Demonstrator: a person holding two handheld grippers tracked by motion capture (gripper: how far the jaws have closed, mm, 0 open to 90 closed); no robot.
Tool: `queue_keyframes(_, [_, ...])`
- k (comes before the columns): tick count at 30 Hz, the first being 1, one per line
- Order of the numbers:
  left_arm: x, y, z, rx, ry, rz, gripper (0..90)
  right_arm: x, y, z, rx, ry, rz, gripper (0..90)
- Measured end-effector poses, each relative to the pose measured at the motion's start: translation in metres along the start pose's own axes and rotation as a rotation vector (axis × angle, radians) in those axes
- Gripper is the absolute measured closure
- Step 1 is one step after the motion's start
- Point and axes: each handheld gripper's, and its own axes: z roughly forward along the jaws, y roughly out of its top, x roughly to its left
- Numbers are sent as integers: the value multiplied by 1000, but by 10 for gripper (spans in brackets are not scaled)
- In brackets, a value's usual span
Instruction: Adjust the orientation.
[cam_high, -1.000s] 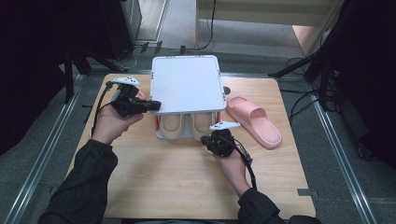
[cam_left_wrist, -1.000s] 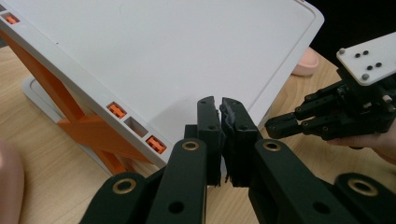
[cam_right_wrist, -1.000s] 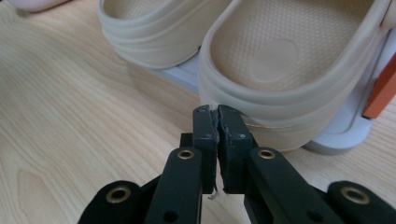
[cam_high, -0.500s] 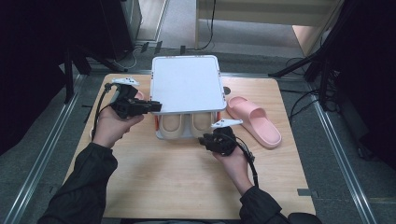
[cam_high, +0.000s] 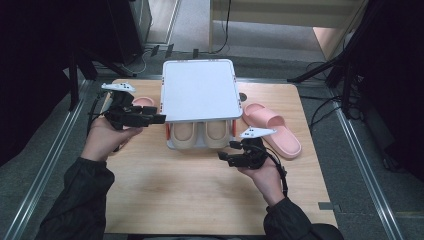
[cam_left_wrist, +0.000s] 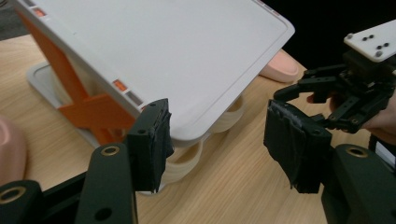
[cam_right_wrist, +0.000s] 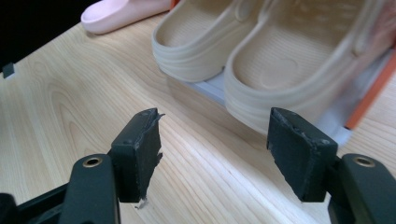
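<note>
Left gripper (cam_high: 159, 119) held level at left, jaws pointing right, just opened wide, nothing between pads. Right gripper (cam_high: 223, 157) lower right, jaws pointing left, also just opened, empty. Both forearms in dark sleeves, hands (cam_high: 102, 140) gripping from below.

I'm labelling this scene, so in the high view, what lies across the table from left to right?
Left gripper → white shoe rack with beige slippers under its top → right gripper → pink slipper.
</note>
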Motion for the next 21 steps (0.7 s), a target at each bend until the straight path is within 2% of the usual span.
queue_keyframes(3, [4,-5,-5,6,20,-7,394,-2,-4,-9,-5,-27,-21,368])
queue_keyframes(7, [8,-13,-10,0,53,-13,380,-9,-8,-17,-3,-24,-20,362])
queue_keyframes(11, [11,-21,-14,-1,75,-18,371,-18,-12,-22,22,-14,-9,346])
queue_keyframes(13, [14,-25,-16,-7,67,-27,369,-21,-13,-23,14,-24,-5,342])
queue_keyframes(18, [21,-34,-19,-2,109,-44,364,-25,-12,-24,-14,-50,10,343])
queue_keyframes(21, [28,-40,-20,2,121,-69,364,-26,-12,-22,-24,-59,8,343])
